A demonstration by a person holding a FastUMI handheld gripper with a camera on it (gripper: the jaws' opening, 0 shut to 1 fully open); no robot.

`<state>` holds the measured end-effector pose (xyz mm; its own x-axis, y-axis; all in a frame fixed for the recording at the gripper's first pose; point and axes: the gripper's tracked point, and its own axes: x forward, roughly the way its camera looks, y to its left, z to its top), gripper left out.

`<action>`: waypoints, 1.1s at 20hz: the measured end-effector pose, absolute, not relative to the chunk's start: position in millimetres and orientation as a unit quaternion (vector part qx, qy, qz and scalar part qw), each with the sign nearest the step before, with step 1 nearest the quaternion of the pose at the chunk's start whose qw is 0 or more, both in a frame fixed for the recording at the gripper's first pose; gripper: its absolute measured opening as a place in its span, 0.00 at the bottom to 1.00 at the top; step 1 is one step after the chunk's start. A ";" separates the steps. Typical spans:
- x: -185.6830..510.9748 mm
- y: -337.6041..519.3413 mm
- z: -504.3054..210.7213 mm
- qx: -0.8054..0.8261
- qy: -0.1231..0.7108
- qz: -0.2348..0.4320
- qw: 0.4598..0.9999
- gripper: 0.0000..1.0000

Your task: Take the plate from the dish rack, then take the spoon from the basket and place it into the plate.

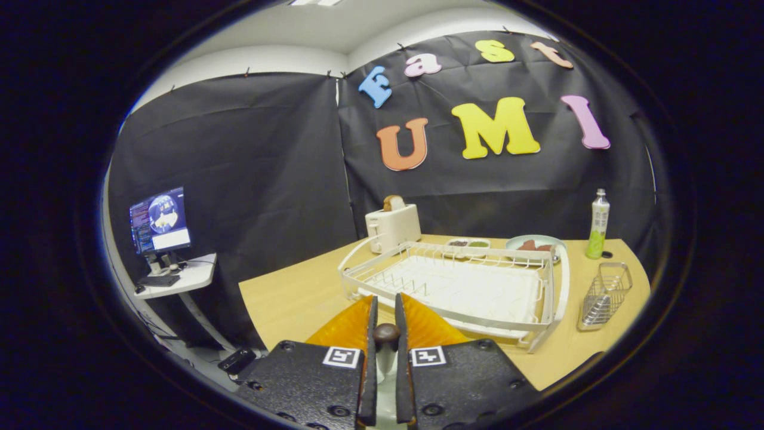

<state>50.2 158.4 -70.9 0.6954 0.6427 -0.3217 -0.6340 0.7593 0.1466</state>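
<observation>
A monitor [160,220] stands on a small white side table [179,279] far off to the left, well apart from the wooden table [286,301]. The gripper [385,310] has its two fingers drawn close together, clenched on the spoon [387,335], whose dark rounded end shows in the narrow gap and whose pale handle runs down between the fingers. An orange plate [430,327] lies under and just ahead of the fingers, near the front rail of the white dish rack [456,286]. Behind the rack a white toaster [393,227] holds a slice of bread. Further right sit a small divided dish [468,243] and a pale green plate of food [535,243]. Then comes a green spray bottle [597,226], and beside the rack the wire basket [606,295]
</observation>
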 end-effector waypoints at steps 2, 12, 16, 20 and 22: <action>51.4 153.9 -69.4 -0.005 0.175 0.335 0.926 0.20; 70.1 98.5 -38.7 -0.023 0.115 0.213 0.970 1.00; 74.1 61.8 -18.4 -0.020 0.098 0.134 0.986 1.00; 60.2 33.9 10.2 -0.017 0.062 0.073 0.995 1.00; 51.9 24.0 19.9 -0.019 0.047 0.049 0.998 1.00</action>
<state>51.9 24.0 19.9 0.9908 0.0964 -0.0949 -0.1000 0.9944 -0.0335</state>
